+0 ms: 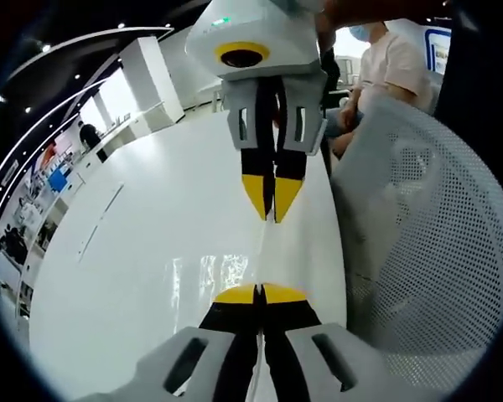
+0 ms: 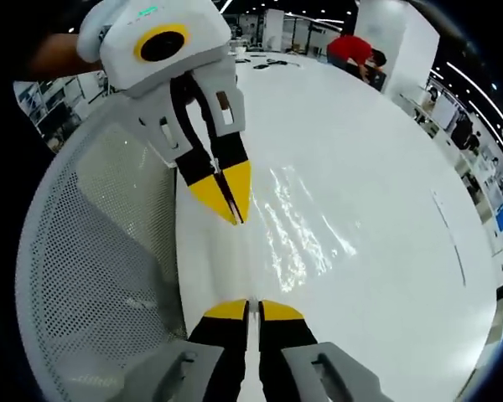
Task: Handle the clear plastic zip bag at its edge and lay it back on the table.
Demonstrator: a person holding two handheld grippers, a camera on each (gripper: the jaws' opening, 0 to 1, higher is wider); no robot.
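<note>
I see a long, glossy white table (image 1: 151, 243) running away into a bright open room with white pillars, ceiling lights and desks along the walls. In the left gripper view a seated person in a pale shirt (image 1: 392, 63) is at the far end; in the right gripper view a person in a red top (image 2: 352, 48) leans over the far end of the table.

No containers with contents that I can make out; the clear plastic zip bag (image 2: 306, 230) is stretched thin between my two grippers above the table's near edge, visible mostly as wrinkled glare.

My left gripper (image 1: 261, 294) has its yellow-tipped jaws pressed together on one edge of the bag. My right gripper (image 2: 253, 308) has its jaws pinched on the opposite edge. Each gripper faces the other across the bag.

A white perforated mesh chair back (image 1: 427, 243) stands just beside the table edge, close under both grippers.
</note>
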